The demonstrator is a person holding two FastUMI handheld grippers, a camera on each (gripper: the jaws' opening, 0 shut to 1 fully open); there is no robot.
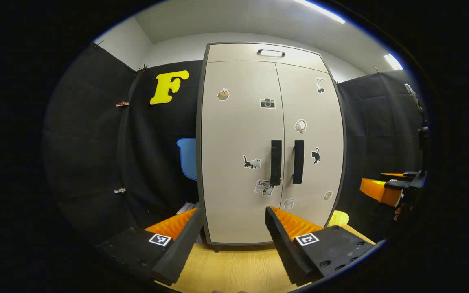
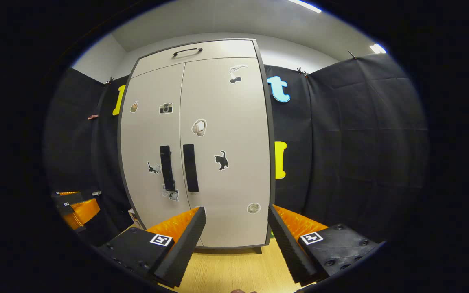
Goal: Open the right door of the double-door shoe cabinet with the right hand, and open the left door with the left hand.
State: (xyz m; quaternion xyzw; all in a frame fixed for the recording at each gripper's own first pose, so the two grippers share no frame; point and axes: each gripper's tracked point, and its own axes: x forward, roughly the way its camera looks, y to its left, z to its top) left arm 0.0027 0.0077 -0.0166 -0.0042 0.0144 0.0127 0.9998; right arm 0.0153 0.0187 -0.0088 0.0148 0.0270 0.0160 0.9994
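Observation:
A beige double-door shoe cabinet (image 1: 242, 134) (image 2: 222, 191) stands on a wooden surface, both doors closed and dotted with stickers. Two black vertical handles sit at the centre seam: the left door's handle (image 1: 275, 162) (image 2: 167, 168) and the right door's handle (image 1: 298, 161) (image 2: 190, 167). My left gripper (image 1: 233, 211) is open, short of the cabinet, its fingers framing the lower part of the left door. My right gripper (image 2: 237, 211) is open too, held back from the right door, below and right of its handle. Each gripper appears at the edge of the other's view (image 1: 389, 188) (image 2: 73, 205).
A black handle (image 1: 271, 52) sits on the cabinet's top panel. The light wooden surface (image 1: 234, 268) runs from the cabinet towards me. Black cloth walls close in on both sides. A yellow object (image 1: 338, 218) lies by the cabinet's right foot, and white items (image 1: 186, 208) lie at its left.

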